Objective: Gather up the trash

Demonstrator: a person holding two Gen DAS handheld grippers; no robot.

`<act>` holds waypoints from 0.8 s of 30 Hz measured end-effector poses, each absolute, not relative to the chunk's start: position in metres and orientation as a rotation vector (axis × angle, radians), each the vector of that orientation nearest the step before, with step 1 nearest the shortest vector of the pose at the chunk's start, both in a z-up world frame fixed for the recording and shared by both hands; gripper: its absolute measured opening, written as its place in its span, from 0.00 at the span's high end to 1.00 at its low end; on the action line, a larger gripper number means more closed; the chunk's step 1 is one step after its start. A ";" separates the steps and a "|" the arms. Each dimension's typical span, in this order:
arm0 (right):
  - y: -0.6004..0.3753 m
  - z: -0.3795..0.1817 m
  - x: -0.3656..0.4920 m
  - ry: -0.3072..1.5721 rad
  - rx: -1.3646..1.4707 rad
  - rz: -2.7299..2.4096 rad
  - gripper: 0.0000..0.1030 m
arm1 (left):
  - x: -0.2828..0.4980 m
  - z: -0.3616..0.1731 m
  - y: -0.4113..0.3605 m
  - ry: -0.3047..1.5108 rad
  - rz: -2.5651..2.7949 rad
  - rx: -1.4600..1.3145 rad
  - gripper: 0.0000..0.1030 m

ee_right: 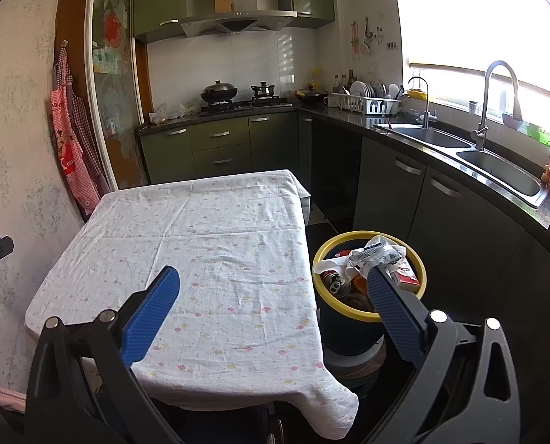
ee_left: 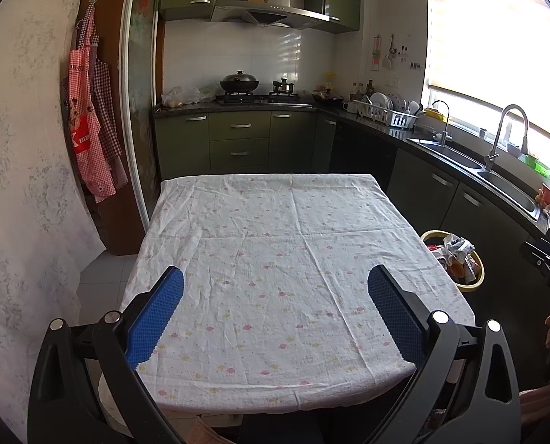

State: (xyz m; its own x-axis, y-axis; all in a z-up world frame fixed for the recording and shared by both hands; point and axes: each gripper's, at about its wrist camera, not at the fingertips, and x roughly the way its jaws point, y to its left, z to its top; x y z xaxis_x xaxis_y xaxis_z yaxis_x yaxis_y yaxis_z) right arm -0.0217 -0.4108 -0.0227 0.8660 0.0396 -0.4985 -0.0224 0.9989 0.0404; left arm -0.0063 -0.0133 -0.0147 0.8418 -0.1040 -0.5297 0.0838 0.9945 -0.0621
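Observation:
A dark bin with a yellow rim (ee_right: pixel 421 264) stands on the floor to the right of the table; it also shows in the left wrist view (ee_left: pixel 476 285). It holds crumpled white wrappers (ee_right: pixel 376 253), a can (ee_right: pixel 338 285) and a red carton (ee_right: pixel 408 279). The table carries a white flowered cloth (ee_left: pixel 275 251) (ee_right: pixel 208 251) with nothing on it. My left gripper (ee_left: pixel 275 277) is open and empty above the near half of the table. My right gripper (ee_right: pixel 273 277) is open and empty above the table's right edge, its right finger in front of the bin.
Green kitchen cabinets and a dark counter (ee_right: pixel 441 148) run along the back and right, with a double sink (ee_right: pixel 497 170), a tap (ee_right: pixel 497 100), a dish rack (ee_right: pixel 364 103) and a stove with a wok (ee_right: pixel 219 92). Aprons (ee_left: pixel 90 118) hang on the left wall.

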 end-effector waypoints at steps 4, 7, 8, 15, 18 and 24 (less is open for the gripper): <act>-0.411 -0.023 -0.022 0.523 0.033 0.032 0.06 | -0.005 -0.016 -0.013 0.564 -0.099 -0.036 0.05; -0.411 -0.022 -0.022 0.523 0.034 0.032 0.06 | -0.006 -0.016 -0.013 0.563 -0.098 -0.035 0.05; -0.410 -0.023 -0.022 0.524 0.033 0.031 0.06 | -0.006 -0.016 -0.014 0.563 -0.098 -0.034 0.05; -0.410 -0.023 -0.021 0.523 0.034 0.033 0.06 | -0.006 -0.018 -0.016 0.567 -0.098 -0.032 0.05; -0.409 -0.026 -0.020 0.526 0.033 0.037 0.06 | -0.005 -0.018 -0.016 0.569 -0.098 -0.032 0.05; -0.408 -0.029 -0.019 0.530 0.031 0.042 0.06 | -0.005 -0.018 -0.015 0.569 -0.096 -0.032 0.05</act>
